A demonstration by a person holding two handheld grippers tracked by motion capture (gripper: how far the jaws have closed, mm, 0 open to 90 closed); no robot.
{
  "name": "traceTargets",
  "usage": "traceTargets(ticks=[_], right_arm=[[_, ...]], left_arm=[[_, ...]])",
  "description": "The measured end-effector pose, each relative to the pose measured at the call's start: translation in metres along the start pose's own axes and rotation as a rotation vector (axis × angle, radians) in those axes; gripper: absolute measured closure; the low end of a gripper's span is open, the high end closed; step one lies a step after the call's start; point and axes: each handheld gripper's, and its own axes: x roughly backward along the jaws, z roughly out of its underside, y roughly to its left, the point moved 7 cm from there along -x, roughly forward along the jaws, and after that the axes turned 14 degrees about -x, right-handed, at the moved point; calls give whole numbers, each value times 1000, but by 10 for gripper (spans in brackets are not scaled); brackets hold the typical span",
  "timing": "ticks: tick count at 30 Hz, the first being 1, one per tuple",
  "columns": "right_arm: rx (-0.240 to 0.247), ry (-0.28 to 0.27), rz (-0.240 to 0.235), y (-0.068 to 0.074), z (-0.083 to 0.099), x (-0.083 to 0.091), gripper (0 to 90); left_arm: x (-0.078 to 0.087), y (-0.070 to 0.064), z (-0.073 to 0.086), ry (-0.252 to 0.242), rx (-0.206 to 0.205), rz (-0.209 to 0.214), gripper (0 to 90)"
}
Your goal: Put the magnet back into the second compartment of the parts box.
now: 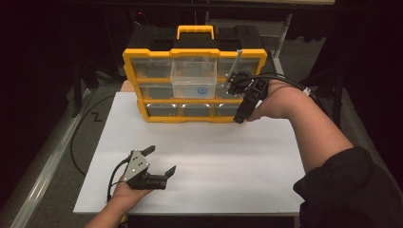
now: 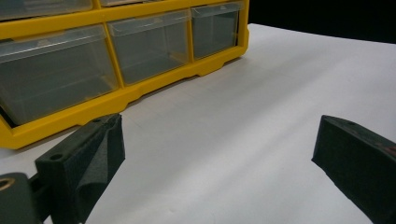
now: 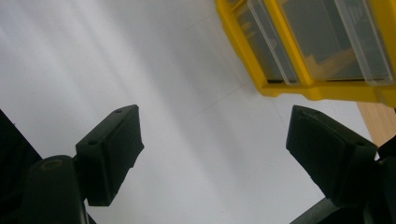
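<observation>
A yellow and black organizer case (image 1: 195,52) stands upright at the back of a white sheet (image 1: 209,156). One clear middle drawer (image 1: 194,71) is pulled out, with a small blue ring (image 1: 203,89) inside it. My right gripper (image 1: 239,113) hangs open and empty by the case's lower right corner, pointing down at the sheet. In the right gripper view, the right gripper (image 3: 215,135) frames bare sheet, with the case's yellow frame (image 3: 289,88) beyond. My left gripper (image 1: 162,158) rests open and empty at the front left. In the left gripper view, the left gripper (image 2: 219,154) faces the case's bottom drawers (image 2: 149,44).
A black cable (image 1: 81,137) loops on the grey floor left of the table. A metal rail (image 1: 43,175) runs along that side. Bare wood of the tabletop (image 3: 378,121) shows beside the case. The sheet's front edge (image 1: 190,211) lies close to the left hand.
</observation>
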Motion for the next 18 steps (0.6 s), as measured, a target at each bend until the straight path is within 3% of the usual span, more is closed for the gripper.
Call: traceTargets(ticks=[18], right_arm=[[-8,25,-7,0,23,-26,180]], left_arm=[[0,0,0,2,0,-2,28]])
